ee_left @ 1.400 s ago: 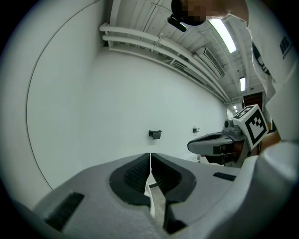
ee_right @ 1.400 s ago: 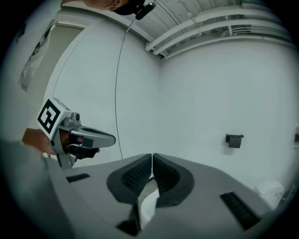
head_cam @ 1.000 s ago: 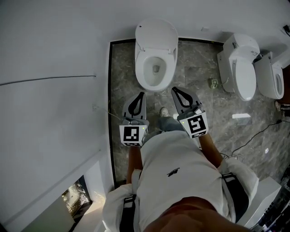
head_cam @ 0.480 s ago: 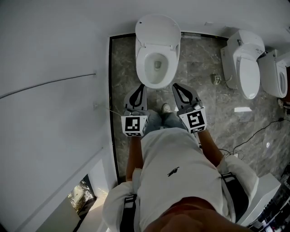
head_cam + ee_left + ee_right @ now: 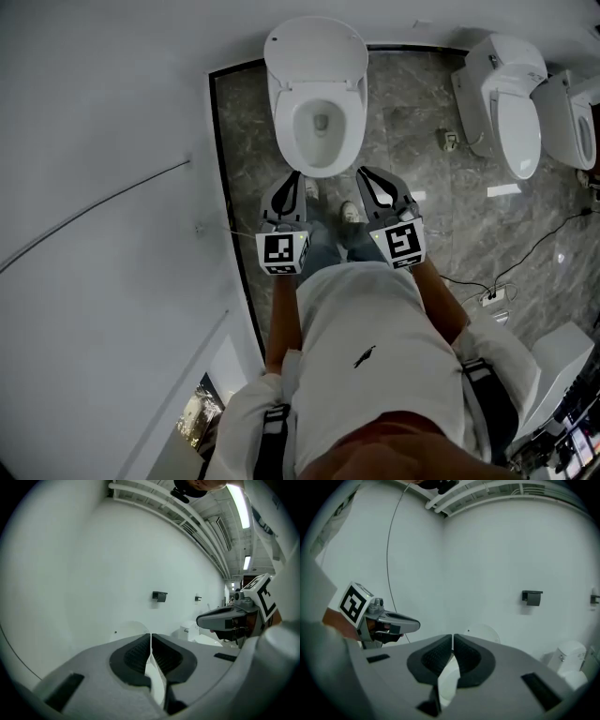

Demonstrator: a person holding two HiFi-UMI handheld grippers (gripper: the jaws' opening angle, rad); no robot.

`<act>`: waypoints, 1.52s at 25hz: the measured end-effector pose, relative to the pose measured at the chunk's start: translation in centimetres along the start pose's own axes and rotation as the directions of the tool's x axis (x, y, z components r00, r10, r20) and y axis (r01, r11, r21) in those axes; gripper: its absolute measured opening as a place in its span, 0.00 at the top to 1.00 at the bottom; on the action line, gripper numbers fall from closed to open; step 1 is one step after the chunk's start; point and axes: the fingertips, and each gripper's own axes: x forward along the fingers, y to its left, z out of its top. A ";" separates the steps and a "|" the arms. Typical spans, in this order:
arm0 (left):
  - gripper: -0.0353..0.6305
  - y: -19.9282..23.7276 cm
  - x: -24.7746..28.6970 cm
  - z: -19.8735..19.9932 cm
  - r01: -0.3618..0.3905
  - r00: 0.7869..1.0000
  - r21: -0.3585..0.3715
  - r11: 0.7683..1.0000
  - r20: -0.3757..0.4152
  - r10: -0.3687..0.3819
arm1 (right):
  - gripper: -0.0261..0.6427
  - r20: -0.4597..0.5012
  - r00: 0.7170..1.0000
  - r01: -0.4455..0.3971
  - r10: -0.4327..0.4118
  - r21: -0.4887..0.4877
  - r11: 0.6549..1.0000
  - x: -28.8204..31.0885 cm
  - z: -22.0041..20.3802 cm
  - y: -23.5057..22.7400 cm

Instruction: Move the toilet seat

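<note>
A: Where is the toilet?

B: Head view, top centre, backed against the white wall [image 5: 94, 112] on grey stone floor [image 5: 412, 141]. Lid [image 5: 316, 45] stands raised behind the bowl. The toilet seat [image 5: 281, 122] reads as the white ring lying around the bowl opening.

A: Grippers?

B: Both are held out in front of the person, side by side and apart. The left gripper [image 5: 294, 175] and right gripper [image 5: 362, 172] have their tips showing just at the bowl's front edge. I cannot tell whether they touch it.

A: Jaws?

B: Each gripper's own view shows its black ribbed pads pressed together, only a hairline seam between them. Nothing is pinched in either. The pale oval of the lid shows just past the tips.

A: Anything else in frame?

B: Two more toilets [image 5: 514, 112] along the right. A dark cable [image 5: 539, 251] trails over the floor there. A small black holder [image 5: 532, 597] is fixed on the wall. The person's shoes [image 5: 349, 214] show between the grippers.
</note>
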 end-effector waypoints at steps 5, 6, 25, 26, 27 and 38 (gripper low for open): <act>0.90 1.5 2.4 -1.7 0.074 0.996 -0.012 0.997 -0.047 -0.075 | 0.91 -0.031 0.999 0.042 -0.042 0.006 0.999 2.8 -0.9 -0.1; 0.90 1.7 2.8 -2.0 0.086 0.995 -0.014 0.996 -0.054 -0.087 | 0.91 -0.039 0.998 0.053 -0.052 0.015 0.998 3.3 -1.2 -0.2; 0.89 5.3 8.7 -10.3 0.281 0.933 -0.073 0.957 -0.210 -0.291 | 0.91 -0.251 0.940 0.268 -0.233 0.117 0.956 9.9 -12.2 -1.0; 0.89 5.4 8.9 -10.8 0.286 0.930 -0.077 0.955 -0.220 -0.296 | 0.91 -0.263 0.934 0.282 -0.243 0.123 0.951 10.1 -12.8 -1.0; 0.89 5.6 9.1 -11.4 0.290 0.926 -0.081 0.954 -0.227 -0.301 | 0.91 -0.274 0.928 0.296 -0.252 0.131 0.946 10.2 -13.4 -1.0; 0.89 6.4 11.1 -16.8 0.333 0.885 -0.104 0.937 -0.307 -0.349 | 0.91 -0.368 0.885 0.357 -0.286 0.141 0.923 11.7 -19.2 -0.2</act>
